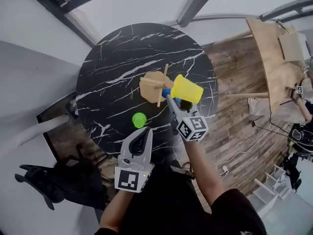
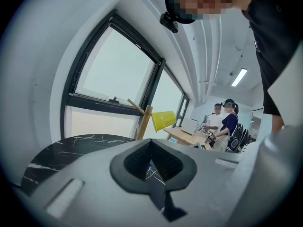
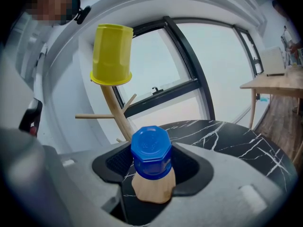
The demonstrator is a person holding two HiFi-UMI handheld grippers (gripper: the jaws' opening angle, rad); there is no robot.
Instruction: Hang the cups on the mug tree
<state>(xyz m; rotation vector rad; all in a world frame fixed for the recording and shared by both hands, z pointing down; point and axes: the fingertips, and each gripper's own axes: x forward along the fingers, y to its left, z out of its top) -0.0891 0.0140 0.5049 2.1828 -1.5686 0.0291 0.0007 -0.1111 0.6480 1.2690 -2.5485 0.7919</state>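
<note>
A wooden mug tree (image 1: 155,85) stands on the round black marble table (image 1: 117,53). A yellow cup (image 1: 187,88) hangs upside down on one of its pegs; it shows as the yellow cup (image 3: 111,55) above the trunk (image 3: 116,112). My right gripper (image 1: 172,101) reaches to the tree's base and is shut on a blue cup (image 3: 150,152), held bottom up between the pads, with pale wood just below it. A green cup (image 1: 139,119) stands alone on the table. My left gripper (image 1: 145,133) hovers shut and empty near the table's front edge, behind the green cup.
A wooden desk (image 1: 274,58) stands at the upper right over plank flooring with cables. Two people (image 2: 226,124) stand by that desk. A black bag or chair (image 1: 58,180) lies left of the table. Windows line the far wall.
</note>
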